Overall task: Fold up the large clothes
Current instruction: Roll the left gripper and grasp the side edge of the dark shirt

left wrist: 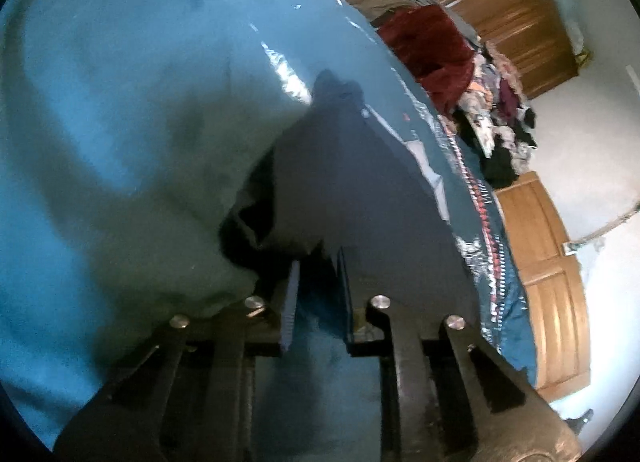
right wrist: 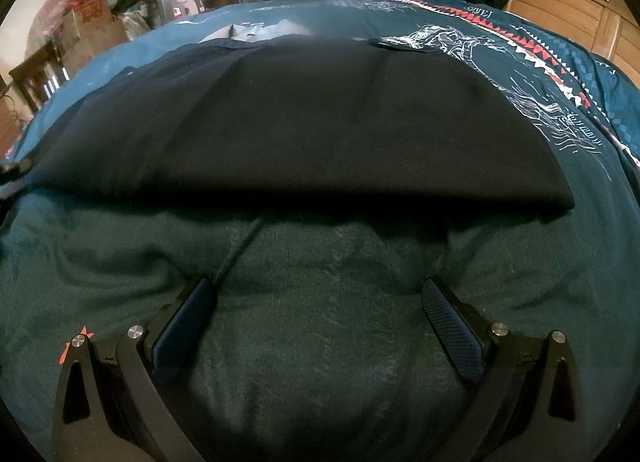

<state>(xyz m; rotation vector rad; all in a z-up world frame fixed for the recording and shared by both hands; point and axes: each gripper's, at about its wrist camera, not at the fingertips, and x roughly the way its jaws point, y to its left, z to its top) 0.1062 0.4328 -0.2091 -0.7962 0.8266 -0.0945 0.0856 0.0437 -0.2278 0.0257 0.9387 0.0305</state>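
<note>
Dark navy garment (right wrist: 304, 129) lying flat across centre of right wrist view, on teal patterned bedspread (right wrist: 560, 73); in left wrist view same garment in centre, tilted frame. Left gripper (left wrist: 316, 294) at lower centre, jaws nearly together with teal cloth showing in the narrow gap; whether cloth actually pinched: cannot tell. Right gripper (right wrist: 320, 326) at bottom of frame, jaws spread wide, empty, over bunched teal bedding just short of garment's near edge. Risks, judged: grabbing bedspread instead of garment hem, similar dark tones; dragging bedding along and wrinkling fold; garment edge slipping from a shallow pinch. Counts: two grippers, one navy garment, one bedspread, one heap of unfolded clothes (left wrist: 500, 121) upper right of left view, one maroon item (left wrist: 432, 49) on it.
</note>
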